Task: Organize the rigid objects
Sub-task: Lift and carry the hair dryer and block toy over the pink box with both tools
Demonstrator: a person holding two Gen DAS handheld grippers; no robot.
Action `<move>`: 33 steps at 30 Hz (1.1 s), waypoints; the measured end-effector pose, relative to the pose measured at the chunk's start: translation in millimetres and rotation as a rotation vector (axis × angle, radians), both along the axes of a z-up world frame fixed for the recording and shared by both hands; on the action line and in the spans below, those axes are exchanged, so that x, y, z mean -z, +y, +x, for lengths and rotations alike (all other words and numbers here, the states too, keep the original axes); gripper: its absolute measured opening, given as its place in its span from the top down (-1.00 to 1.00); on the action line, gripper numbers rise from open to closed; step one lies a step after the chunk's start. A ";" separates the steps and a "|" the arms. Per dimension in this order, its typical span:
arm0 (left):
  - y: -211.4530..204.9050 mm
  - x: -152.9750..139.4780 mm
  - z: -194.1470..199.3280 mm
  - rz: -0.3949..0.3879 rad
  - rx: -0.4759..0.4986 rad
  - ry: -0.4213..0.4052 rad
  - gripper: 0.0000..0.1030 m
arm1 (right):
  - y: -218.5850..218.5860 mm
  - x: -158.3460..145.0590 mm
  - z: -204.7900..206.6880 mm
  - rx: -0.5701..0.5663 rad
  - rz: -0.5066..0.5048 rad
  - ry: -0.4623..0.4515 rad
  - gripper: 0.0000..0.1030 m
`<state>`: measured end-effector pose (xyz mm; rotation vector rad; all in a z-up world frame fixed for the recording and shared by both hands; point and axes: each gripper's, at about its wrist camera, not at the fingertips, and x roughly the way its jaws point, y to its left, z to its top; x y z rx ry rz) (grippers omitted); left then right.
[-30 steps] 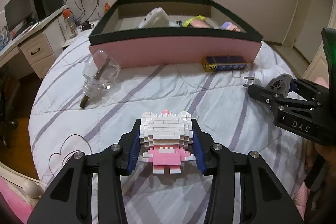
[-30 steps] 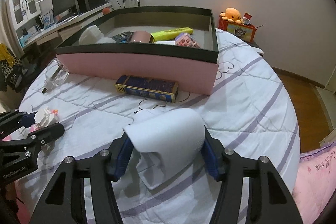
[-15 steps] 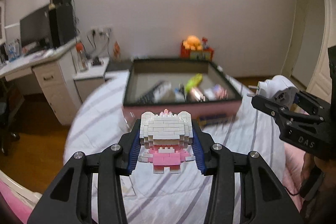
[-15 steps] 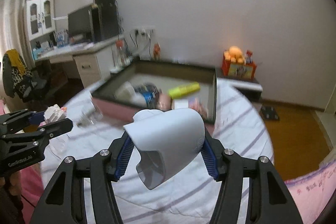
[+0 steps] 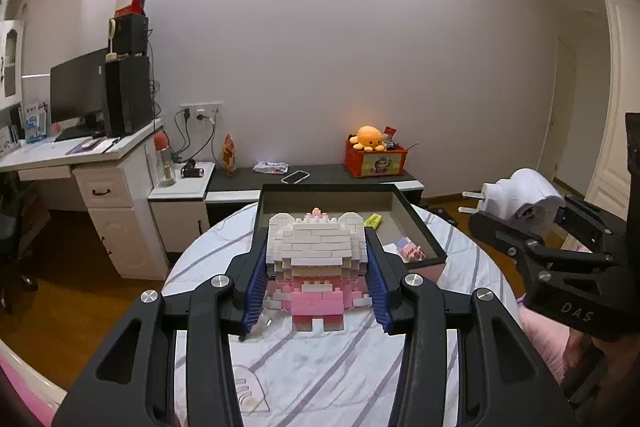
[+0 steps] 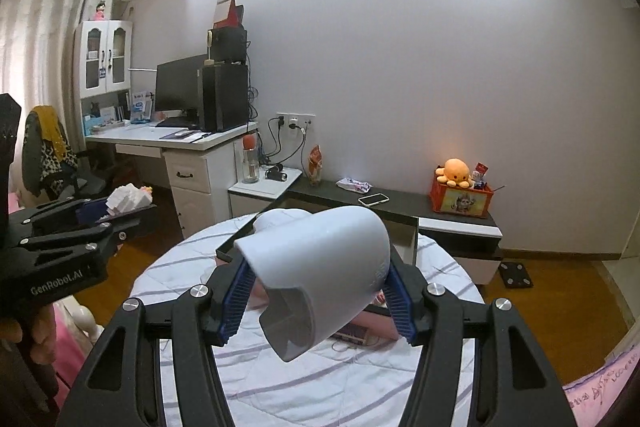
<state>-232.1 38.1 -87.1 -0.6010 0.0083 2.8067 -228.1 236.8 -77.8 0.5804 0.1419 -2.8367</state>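
The right claw (image 6: pixel 316 293) grips a white plug adapter (image 6: pixel 320 271) above the bed (image 6: pixel 340 387).

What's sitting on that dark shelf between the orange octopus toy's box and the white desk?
In both wrist views, a phone and a crumpled white packet lie on the dark shelf between them.

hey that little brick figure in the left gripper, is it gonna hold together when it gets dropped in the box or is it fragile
Probably fragile: the brick figure is built from many tiny snapped-together blocks, so a drop could knock pieces off. It looks stiff and light, clamped at the head by the left gripper. Its narrow feet under a wide head suggest it may tip in the box, so set it down gently.
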 end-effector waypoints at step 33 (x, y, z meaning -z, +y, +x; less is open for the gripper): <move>97.0 82.1 -240.6 -0.139 0.065 -0.243 0.14 | 27.9 85.6 -220.9 0.038 0.000 -0.236 -0.18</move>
